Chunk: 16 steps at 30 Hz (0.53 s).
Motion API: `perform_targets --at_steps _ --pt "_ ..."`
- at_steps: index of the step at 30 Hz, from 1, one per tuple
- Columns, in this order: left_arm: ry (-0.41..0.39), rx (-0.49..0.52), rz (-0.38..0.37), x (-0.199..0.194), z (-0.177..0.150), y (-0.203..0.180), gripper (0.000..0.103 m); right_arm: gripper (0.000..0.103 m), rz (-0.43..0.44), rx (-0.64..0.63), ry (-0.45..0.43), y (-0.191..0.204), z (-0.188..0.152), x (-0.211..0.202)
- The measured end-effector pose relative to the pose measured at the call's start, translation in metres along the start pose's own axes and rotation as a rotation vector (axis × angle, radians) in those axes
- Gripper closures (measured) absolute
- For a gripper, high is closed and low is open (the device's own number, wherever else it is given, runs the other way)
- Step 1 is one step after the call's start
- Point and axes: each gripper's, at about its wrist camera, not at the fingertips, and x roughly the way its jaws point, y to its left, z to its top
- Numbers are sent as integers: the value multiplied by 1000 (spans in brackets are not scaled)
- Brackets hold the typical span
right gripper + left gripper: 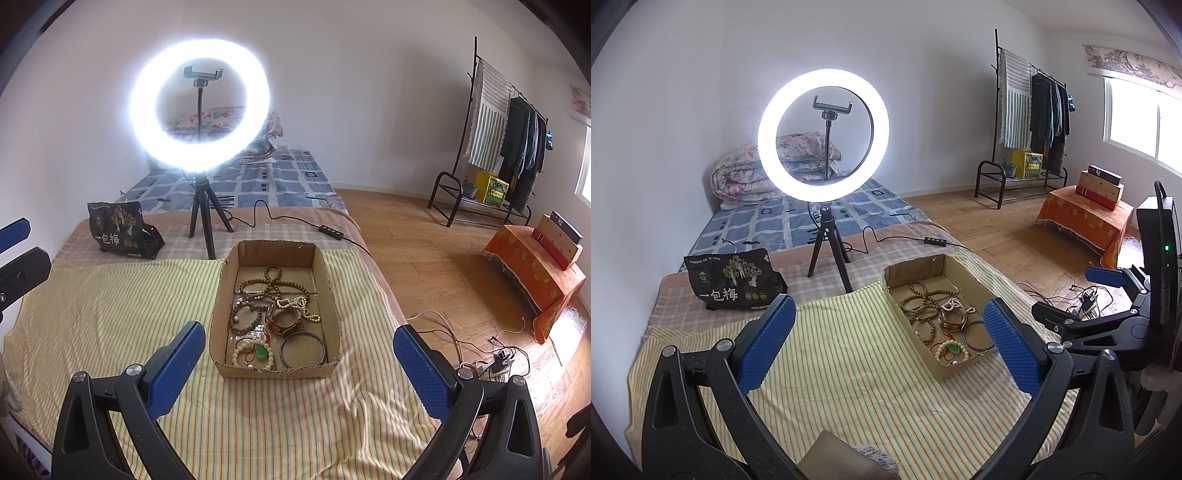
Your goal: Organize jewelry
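With both your left gripper [886, 332] and right gripper [299, 363] spread wide and holding nothing above the striped cloth [110, 314], be careful, because the jewelry [273, 314] lies tangled inside the cardboard box [221, 295], so lifting one bracelet may drag others.

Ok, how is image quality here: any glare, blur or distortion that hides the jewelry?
Left wrist: ring light blown out but sharp-edged, box and beads sharp, strong fisheye bending at the edges. Right wrist: ring light blooms with a fuzzy halo, box evenly lit and in focus, bangle clear; dark vignette in the corners of both.
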Motion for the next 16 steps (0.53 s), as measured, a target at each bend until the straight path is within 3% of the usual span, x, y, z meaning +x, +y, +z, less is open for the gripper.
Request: perform_targets --at_steps 16 --pt "-18 4 28 -2 1 3 0 0 9 -25 15 6 -1 5"
